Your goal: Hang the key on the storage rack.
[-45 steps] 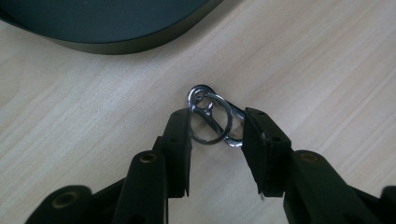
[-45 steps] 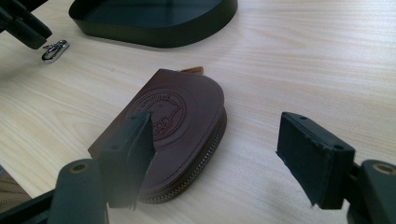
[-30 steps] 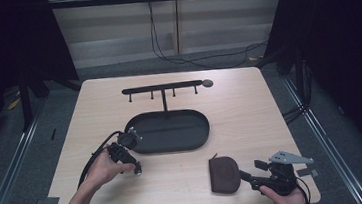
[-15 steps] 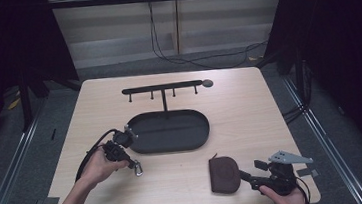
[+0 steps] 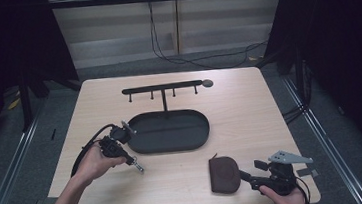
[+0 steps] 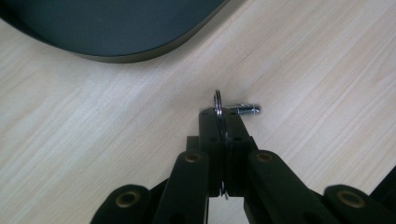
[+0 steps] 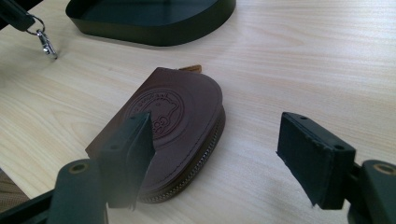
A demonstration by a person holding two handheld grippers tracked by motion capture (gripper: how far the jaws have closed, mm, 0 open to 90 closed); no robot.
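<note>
Key ring (image 6: 217, 105) half hidden between claw pads

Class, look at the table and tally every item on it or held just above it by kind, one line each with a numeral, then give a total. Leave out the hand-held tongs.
Key ring with clip: 1
Brown leather pouch: 1
Black oval tray: 1
Black rack with hooks: 1
Total: 4
</note>
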